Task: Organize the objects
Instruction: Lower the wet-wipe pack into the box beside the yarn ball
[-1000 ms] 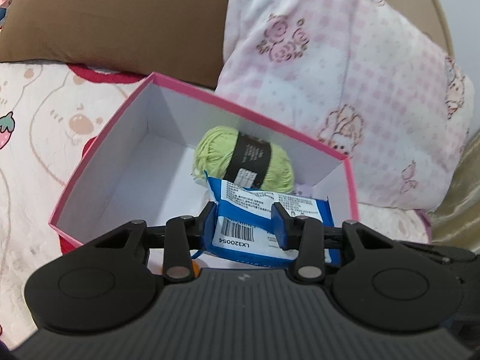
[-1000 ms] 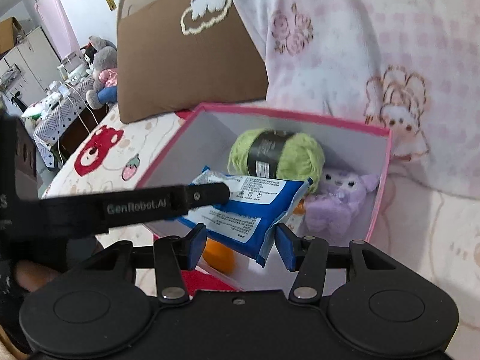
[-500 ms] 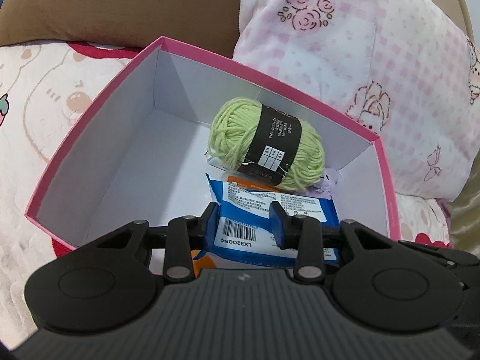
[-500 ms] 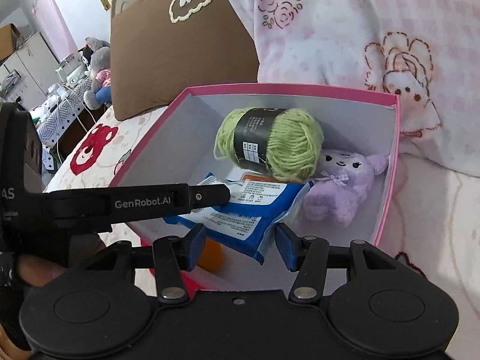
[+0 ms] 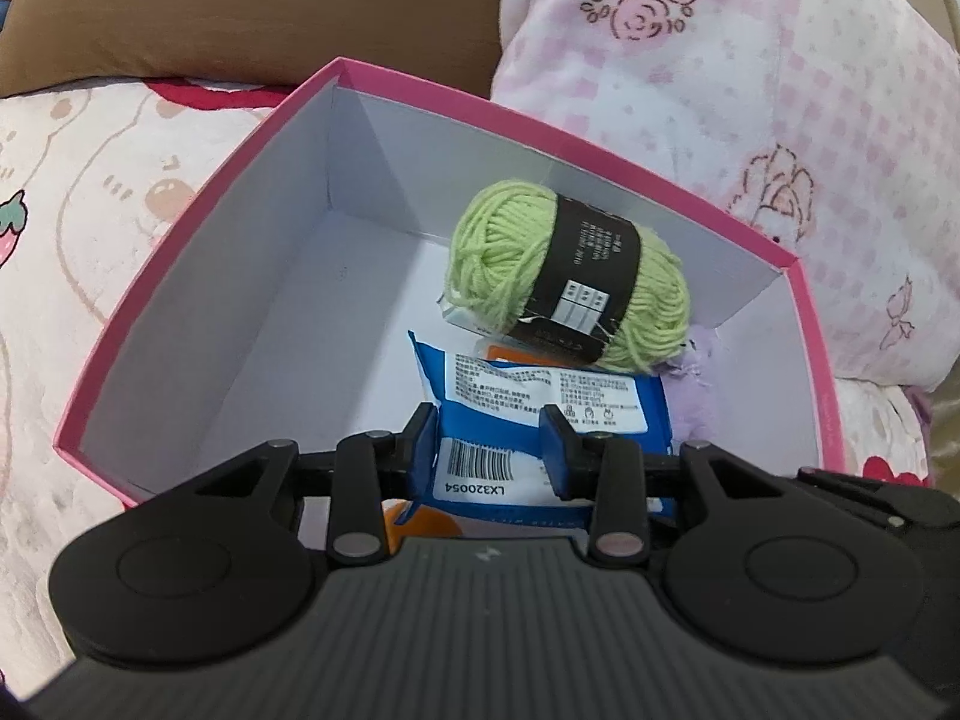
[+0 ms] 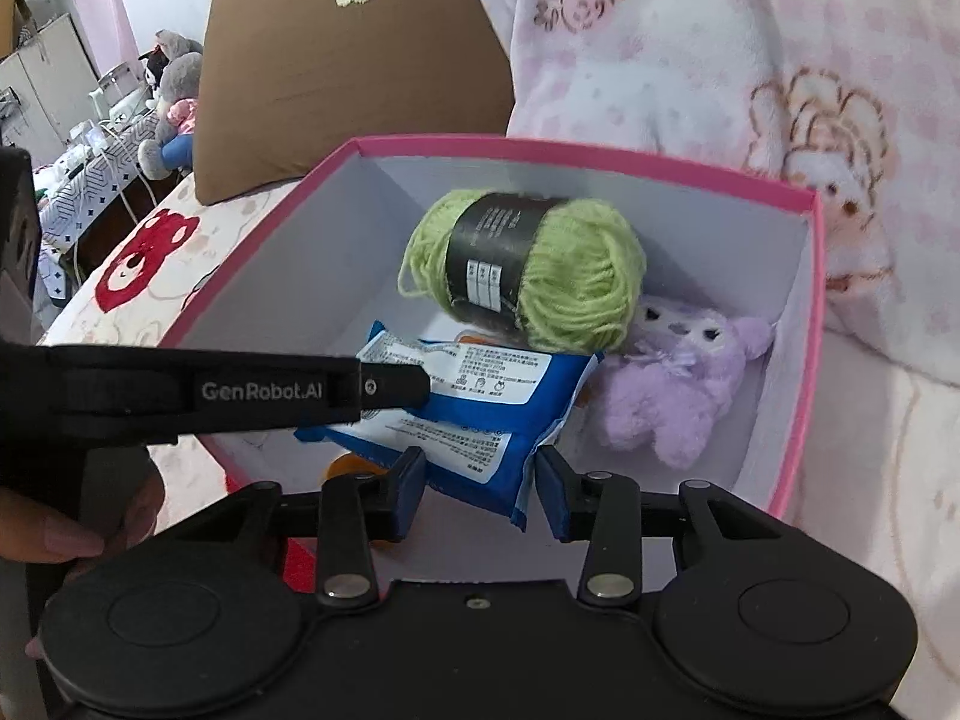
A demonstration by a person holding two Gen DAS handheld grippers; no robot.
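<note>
**both jaws low over the box, packet nearly in**

left gripper (image 5: 489,441) clamped on the barcode end of the blue packet (image 5: 543,402). right gripper (image 6: 478,489) with jaws just closing, the packet's corner between the pads (image 6: 411,477), touching the left one at most, not gripped. compared with 1 second ago: lower, the pink box (image 5: 198,204) larger and opened out beneath. packet now over the box floor, so release looks close. from the jaws, green yarn (image 5: 567,279) at 12 o'clock, just beyond the packet; purple plush (image 6: 678,387) at 2 o'clock against the right wall; an orange thing (image 5: 420,525) at 6 o'clock, partly hidden.
</note>
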